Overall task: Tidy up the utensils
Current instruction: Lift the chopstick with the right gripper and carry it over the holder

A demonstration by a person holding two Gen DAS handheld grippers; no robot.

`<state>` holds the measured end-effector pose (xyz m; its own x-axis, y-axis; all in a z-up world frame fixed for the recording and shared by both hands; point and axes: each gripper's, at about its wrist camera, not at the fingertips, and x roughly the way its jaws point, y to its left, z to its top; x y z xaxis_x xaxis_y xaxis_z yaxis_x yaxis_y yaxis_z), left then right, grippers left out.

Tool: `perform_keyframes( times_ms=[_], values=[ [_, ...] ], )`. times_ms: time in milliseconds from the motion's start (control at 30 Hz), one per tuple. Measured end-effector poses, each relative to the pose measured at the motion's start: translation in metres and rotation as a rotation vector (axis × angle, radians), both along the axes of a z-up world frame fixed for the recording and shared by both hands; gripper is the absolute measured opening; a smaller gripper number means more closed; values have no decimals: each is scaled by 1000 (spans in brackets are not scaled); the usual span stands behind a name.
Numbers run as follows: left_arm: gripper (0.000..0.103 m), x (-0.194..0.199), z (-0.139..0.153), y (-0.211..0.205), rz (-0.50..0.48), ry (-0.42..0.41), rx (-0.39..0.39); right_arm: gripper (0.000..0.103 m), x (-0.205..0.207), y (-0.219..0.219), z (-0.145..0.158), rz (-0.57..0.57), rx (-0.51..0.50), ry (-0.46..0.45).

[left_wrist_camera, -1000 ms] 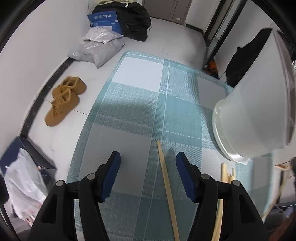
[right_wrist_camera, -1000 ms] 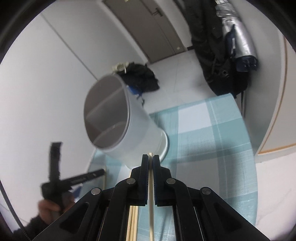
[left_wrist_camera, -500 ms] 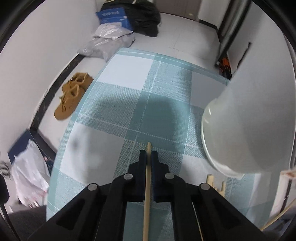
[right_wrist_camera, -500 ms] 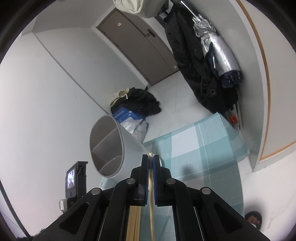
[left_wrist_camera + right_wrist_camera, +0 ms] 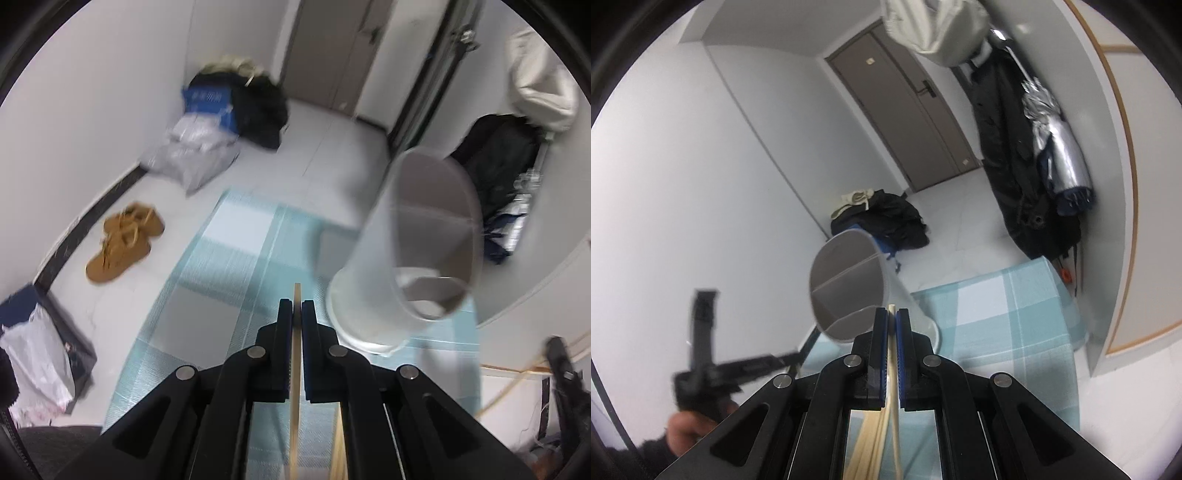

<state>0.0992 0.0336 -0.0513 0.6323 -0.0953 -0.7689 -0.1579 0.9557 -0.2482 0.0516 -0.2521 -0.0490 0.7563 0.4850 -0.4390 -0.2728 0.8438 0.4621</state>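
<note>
Chopstick (image 5: pixel 296 295) pinched between the pads of the left hand-held gripper (image 5: pixel 296 306): the jaws are clenched on the pale wooden stick, whose tip pokes out just past the fingertips toward twelve o'clock while the rest runs back under the black frame toward six. A second wooden stick (image 5: pixel 338 446) shows lower down, at about five o'clock from the grip, seen through the gap in the frame. At two o'clock from the fingertips stands the white utensil holder (image 5: pixel 373 280), a tall translucent cup with a dividing wall inside, resting on the teal checked cloth (image 5: pixel 207 280) that covers the worktop. Farther out on the floor, at ten o'clock, lie a pair of tan shoes (image 5: pixel 122 240); at eleven o'clock sit grey plastic bags (image 5: pixel 195 155), a blue box and dark clothing.

The right hand-held gripper (image 5: pixel 892 314) is likewise clamped on a chopstick (image 5: pixel 892 308), its square tip just clear of the pads at twelve o'clock. Below the jaws a bundle of loose chopsticks (image 5: pixel 868 443) lies on the cloth. The utensil holder (image 5: pixel 849 288) is just beyond the tips, at eleven o'clock, its open mouth facing the camera. At eight o'clock the blurred left gripper and the person's hand (image 5: pixel 687 432) appear. A grey door (image 5: pixel 905 103) stands at twelve o'clock, dark coats at two.
</note>
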Motion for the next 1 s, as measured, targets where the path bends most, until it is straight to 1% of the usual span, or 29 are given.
perform_keyframes(
  times_ms=[133,233,333,467,533,667,800,900,1000],
  values=[
    [0,-18,22,-14,-51,-81,6,4,-12,15,7,15,-43,-28],
    [0,-27,32,-20,-85,-115,17,4,-20,27,13,29,-80,-57],
    [0,-30,38,-24,-111,-119,24,4,-26,37,19,48,-106,-86],
    [0,-39,48,-29,-142,-129,42,4,-33,44,26,54,-110,-113],
    [0,-42,51,-31,-156,-129,29,4,-35,51,30,60,-125,-129],
    [0,-50,65,-37,-186,-147,34,3,-37,60,40,72,-142,-155],
    [0,-48,83,-41,-213,-151,14,3,-32,64,50,89,-135,-163],
    [0,-40,101,-45,-229,-160,-10,3,-27,65,59,102,-123,-170],
    [0,-29,120,-45,-232,-173,-41,3,-19,66,75,115,-111,-190]
  ],
)
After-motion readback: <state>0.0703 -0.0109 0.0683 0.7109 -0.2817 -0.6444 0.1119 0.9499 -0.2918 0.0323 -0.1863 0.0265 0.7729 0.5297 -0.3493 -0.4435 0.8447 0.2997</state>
